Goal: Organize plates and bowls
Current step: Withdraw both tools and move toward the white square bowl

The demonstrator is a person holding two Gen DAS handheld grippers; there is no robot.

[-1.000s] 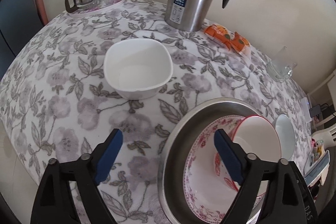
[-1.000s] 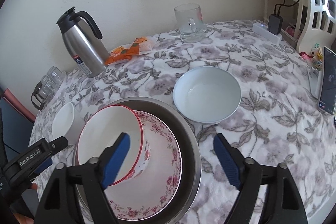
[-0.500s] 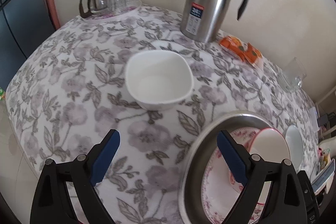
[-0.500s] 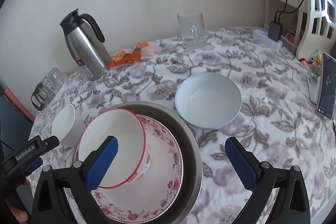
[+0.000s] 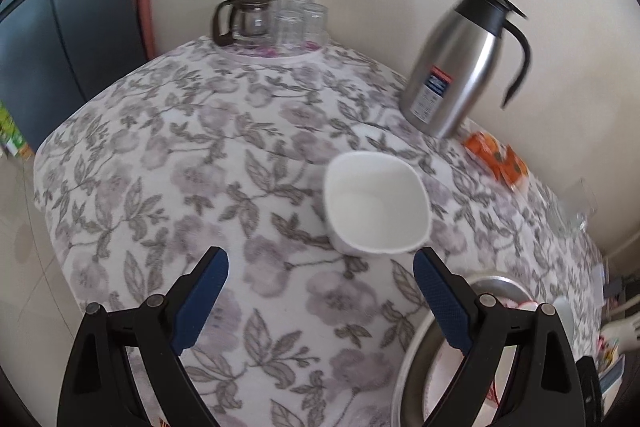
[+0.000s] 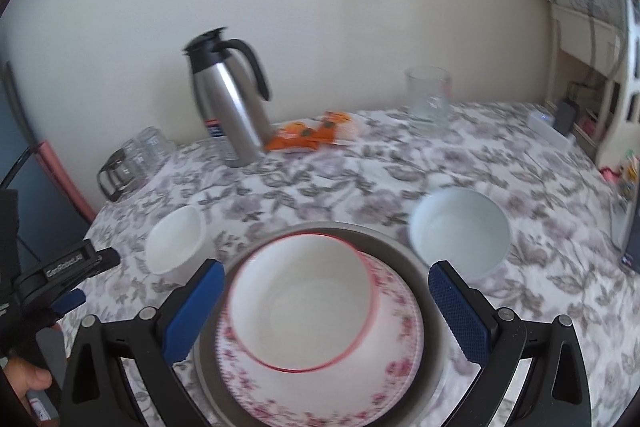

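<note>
Stacked: red-rimmed white bowl (image 6: 304,303) in floral plate (image 6: 320,379), lower centre;
Left: square white bowl (image 5: 376,203), pale blue round bowl (image 6: 460,231);
Your grippers: left gripper (image 5: 320,279) and right gripper (image 6: 326,293) both spread, empty

Home dining table: floral tablecloth (image 6: 460,163), thermos jug (image 6: 228,99).

Each tool has black plastic arms with silver round screws at the joints and blue ribbed pads on its two fingers: the right tool (image 6: 322,293), the left tool (image 5: 320,287). White lettering marks the left tool's side.
</note>
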